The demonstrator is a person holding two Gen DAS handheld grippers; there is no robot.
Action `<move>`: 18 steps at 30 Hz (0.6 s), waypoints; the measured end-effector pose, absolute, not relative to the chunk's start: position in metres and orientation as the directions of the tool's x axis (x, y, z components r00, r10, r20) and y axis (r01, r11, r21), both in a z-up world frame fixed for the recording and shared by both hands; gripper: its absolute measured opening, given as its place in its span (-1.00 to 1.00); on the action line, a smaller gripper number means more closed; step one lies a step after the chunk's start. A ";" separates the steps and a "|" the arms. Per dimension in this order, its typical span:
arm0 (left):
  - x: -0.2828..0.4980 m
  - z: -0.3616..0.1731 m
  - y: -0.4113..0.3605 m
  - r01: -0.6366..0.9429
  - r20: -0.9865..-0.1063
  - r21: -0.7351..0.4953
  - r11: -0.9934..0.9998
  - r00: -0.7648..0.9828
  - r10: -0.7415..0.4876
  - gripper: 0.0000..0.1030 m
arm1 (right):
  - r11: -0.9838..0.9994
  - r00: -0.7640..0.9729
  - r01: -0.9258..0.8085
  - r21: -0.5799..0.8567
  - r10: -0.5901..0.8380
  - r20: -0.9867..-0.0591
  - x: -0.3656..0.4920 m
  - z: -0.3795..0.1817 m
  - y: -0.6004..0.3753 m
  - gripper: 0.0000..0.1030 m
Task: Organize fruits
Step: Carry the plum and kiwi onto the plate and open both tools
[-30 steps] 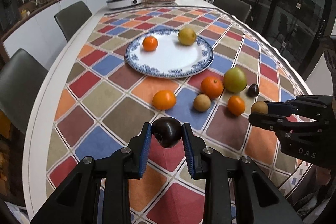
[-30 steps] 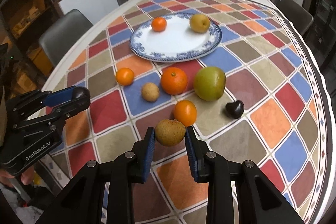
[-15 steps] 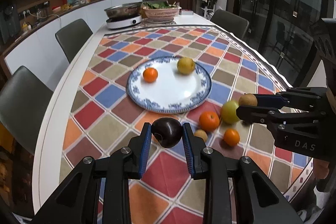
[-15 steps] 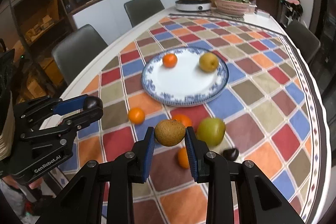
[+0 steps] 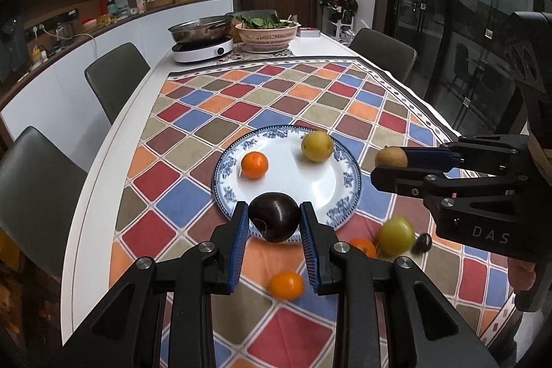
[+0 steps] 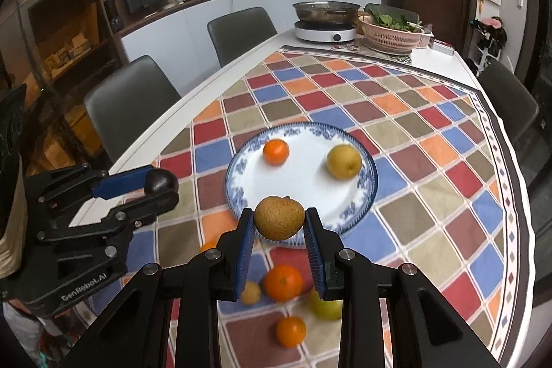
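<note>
My left gripper [image 5: 274, 223] is shut on a dark purple plum [image 5: 274, 221] and holds it above the near rim of the blue-and-white plate [image 5: 352, 181]. My right gripper [image 6: 279, 225] is shut on a brown kiwi-like fruit [image 6: 279, 218] above the plate's near rim [image 6: 369, 195]. On the plate lie a small orange [image 5: 254, 164] and a yellow pear [image 5: 316, 145]. On the cloth below stay oranges [image 6: 283, 282], a green apple [image 5: 396, 235], a small brown fruit [image 6: 250, 292] and a dark plum [image 5: 422, 244].
A checked tablecloth [image 5: 276, 99] covers the white table. An induction cooker with a pan [image 5: 201, 43] and a pink basket of greens [image 5: 267, 33] stand at the far end. Grey chairs [image 5: 117, 78] line the sides.
Both grippers have risen and moved forward with their fruits, from over the loose fruit to over the plate's near rim.
</note>
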State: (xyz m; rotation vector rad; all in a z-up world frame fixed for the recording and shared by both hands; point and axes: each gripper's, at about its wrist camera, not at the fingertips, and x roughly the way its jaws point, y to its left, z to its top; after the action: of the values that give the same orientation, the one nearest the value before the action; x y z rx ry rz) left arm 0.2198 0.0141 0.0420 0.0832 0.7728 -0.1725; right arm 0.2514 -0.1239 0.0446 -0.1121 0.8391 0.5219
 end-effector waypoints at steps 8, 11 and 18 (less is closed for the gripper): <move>0.262 0.029 0.023 0.175 -0.721 -0.046 0.984 0.675 -0.154 -0.42 | 0.870 0.534 -0.479 0.121 0.398 -0.745 0.292 0.036 -0.109 -0.42; 0.278 0.022 0.027 0.169 -0.730 -0.055 0.984 0.665 -0.155 -0.42 | 0.870 0.515 -0.475 0.136 0.400 -0.758 0.308 0.029 -0.105 -0.42; 0.315 -0.006 0.034 0.170 -0.780 -0.071 0.983 0.605 -0.161 -0.42 | 0.872 0.456 -0.468 0.140 0.375 -0.807 0.346 0.002 -0.094 -0.42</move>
State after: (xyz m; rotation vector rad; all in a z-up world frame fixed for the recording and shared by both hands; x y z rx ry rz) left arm 0.3150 0.0337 -0.0059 0.0109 0.9007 -0.1915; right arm 0.3455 -0.0943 0.0024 -0.1075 0.9662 0.5208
